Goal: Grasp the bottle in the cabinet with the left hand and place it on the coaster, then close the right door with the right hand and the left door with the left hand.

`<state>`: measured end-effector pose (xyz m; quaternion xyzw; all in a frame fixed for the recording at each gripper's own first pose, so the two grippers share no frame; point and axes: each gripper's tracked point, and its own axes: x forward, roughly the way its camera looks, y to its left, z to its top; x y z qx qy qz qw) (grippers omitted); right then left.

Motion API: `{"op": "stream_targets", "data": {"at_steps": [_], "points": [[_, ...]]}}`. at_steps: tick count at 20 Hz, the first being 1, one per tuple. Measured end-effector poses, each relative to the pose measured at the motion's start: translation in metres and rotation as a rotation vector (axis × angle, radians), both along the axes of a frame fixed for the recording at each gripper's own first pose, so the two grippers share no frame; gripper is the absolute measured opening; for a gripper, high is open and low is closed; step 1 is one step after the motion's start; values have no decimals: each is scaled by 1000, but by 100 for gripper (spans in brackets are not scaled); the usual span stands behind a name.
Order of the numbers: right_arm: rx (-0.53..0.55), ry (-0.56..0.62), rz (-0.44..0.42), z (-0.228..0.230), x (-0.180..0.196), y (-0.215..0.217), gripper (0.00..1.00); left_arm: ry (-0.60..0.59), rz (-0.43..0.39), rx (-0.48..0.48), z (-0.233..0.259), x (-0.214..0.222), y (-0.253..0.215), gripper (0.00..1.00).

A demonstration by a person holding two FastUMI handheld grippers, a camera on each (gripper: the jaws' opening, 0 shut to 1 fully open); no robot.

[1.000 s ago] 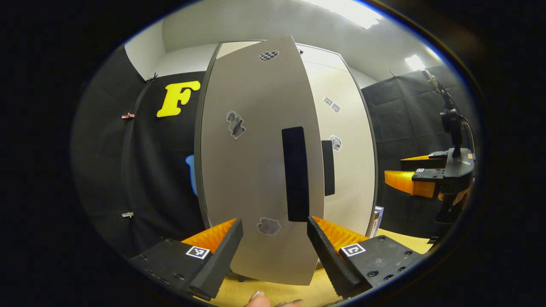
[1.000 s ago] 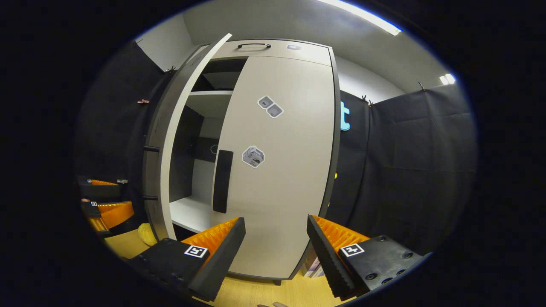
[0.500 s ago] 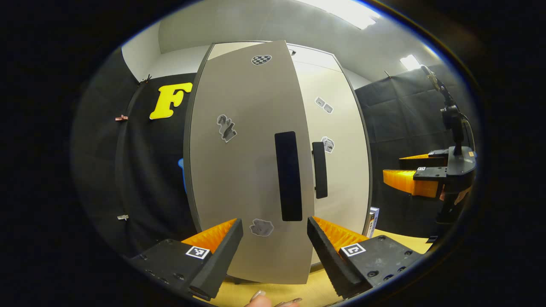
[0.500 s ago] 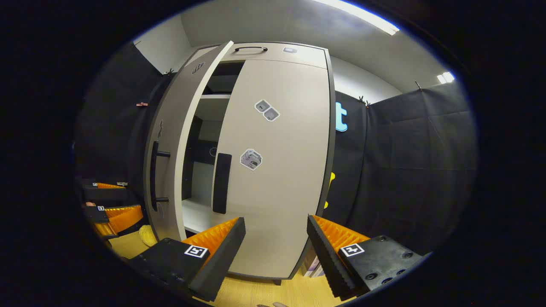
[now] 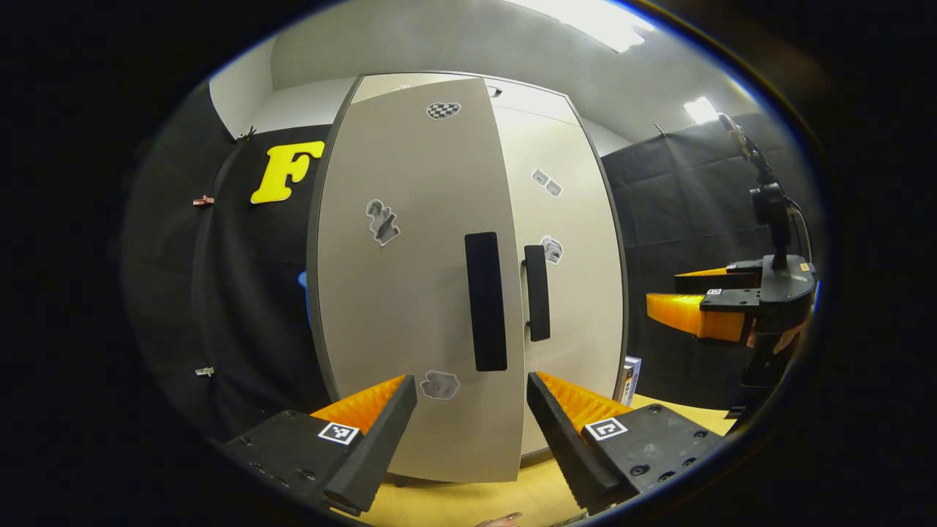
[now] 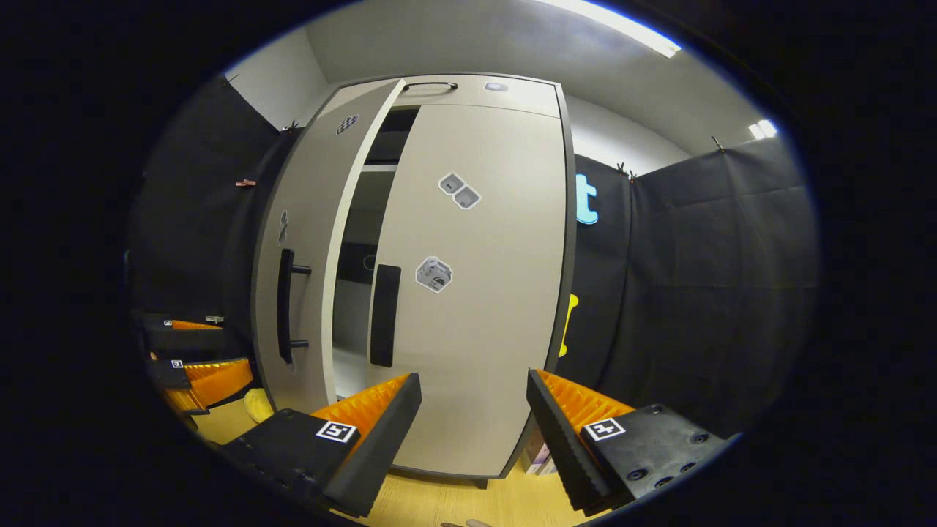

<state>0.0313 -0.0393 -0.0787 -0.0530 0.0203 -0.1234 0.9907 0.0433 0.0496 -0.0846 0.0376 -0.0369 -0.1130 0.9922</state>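
Both views near, facing cabinet [image 5: 468, 285] — left, right angles

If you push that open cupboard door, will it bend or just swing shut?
The left door looks like a flat, stiff panel, so it probably won't bend. It stands ajar beside the shut right door, so a gentle push likely swings it closed. Its smooth face may be slippery; the long handle gives better purchase.

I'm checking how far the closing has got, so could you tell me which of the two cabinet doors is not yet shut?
The left door: it stands ajar, with a dark gap showing the shelves beside it. The right door lies flush with the cabinet.
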Motion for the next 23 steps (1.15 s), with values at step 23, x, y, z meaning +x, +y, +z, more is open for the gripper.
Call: {"op": "stream_targets", "data": {"at_steps": [23], "points": [[4, 18, 18, -5, 4, 5, 96, -4, 30, 7, 2, 3, -1, 96]]}}
